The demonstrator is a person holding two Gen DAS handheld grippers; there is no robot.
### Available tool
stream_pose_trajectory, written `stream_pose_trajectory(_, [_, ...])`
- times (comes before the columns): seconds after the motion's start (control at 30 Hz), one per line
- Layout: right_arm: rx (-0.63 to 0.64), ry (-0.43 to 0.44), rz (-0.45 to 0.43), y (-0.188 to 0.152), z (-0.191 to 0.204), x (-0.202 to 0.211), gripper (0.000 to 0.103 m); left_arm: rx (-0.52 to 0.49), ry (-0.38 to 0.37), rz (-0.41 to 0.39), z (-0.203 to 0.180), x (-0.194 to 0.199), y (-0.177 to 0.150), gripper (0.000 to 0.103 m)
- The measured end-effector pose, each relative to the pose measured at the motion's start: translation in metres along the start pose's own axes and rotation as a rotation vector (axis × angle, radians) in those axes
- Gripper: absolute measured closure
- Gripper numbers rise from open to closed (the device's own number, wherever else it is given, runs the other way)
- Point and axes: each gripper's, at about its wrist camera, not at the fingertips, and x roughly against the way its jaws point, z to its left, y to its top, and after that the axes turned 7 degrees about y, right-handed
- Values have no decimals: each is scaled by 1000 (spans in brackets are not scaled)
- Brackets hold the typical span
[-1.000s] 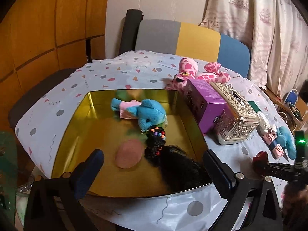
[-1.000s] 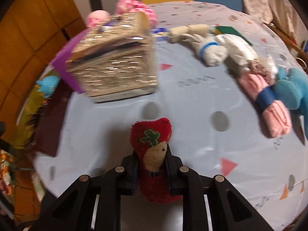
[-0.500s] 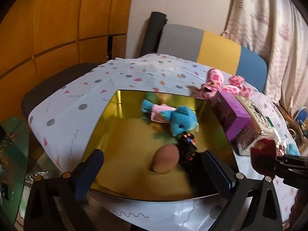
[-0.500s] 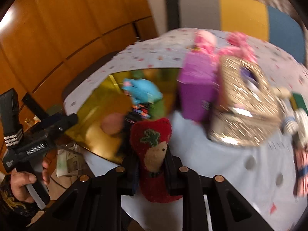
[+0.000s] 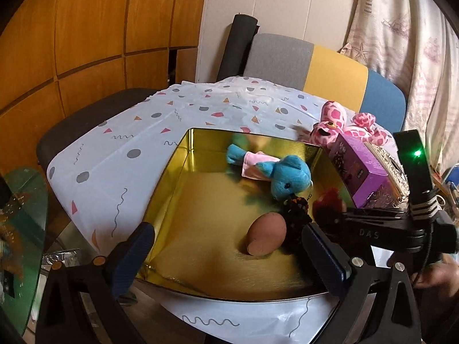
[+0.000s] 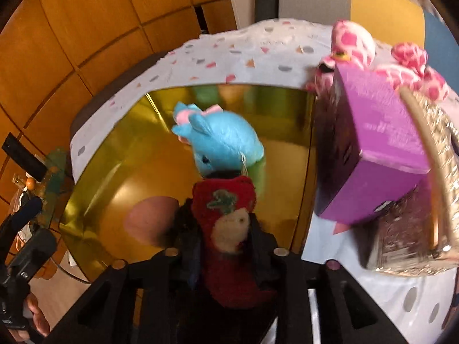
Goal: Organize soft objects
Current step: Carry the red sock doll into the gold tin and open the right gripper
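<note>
A gold tray (image 5: 172, 177) (image 6: 94, 172) on the table holds a blue plush toy (image 5: 287, 176) (image 6: 223, 143), a brown egg-shaped soft piece (image 5: 266, 238) (image 6: 149, 220) and a black hairy toy (image 5: 295, 215). My right gripper (image 6: 226, 238) is shut on a red felt toy (image 6: 226, 209) and holds it over the tray's near right part; it shows from the side in the left wrist view (image 5: 330, 203). My left gripper (image 5: 226, 255) is open and empty, just before the tray's front edge.
A purple box (image 5: 358, 169) (image 6: 381, 143) and a silver woven box (image 6: 424, 200) stand right of the tray. A pink spotted plush (image 5: 341, 123) (image 6: 355, 43) lies behind them. A chair (image 5: 315, 66) stands beyond the table. A glass side table (image 5: 20, 229) is at left.
My right gripper has swung left from the table's right side to over the tray, carrying the red toy. The left gripper has drawn back and stayed open.
</note>
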Motion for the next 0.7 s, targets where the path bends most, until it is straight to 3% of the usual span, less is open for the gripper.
stream_pose_trajectory(0.2, [-13, 17, -48, -9, -1, 14, 63, -8, -3, 13, -1, -5, -4, 0])
stream_pose_trajectory(0.37, [-14, 57, -135, -23, -2, 51, 63, -25, -31, 1, -8, 0, -2, 0])
stream_pose_trajectory(0.53, [-21, 36, -176, -59, -19, 85, 63, -80, -122, 1, -29, 9, -1, 0])
stream_pose_trajectory(0.7, [-144, -32, -194, -105, -69, 120, 63, -168, -222, 6, -70, 19, 0, 0])
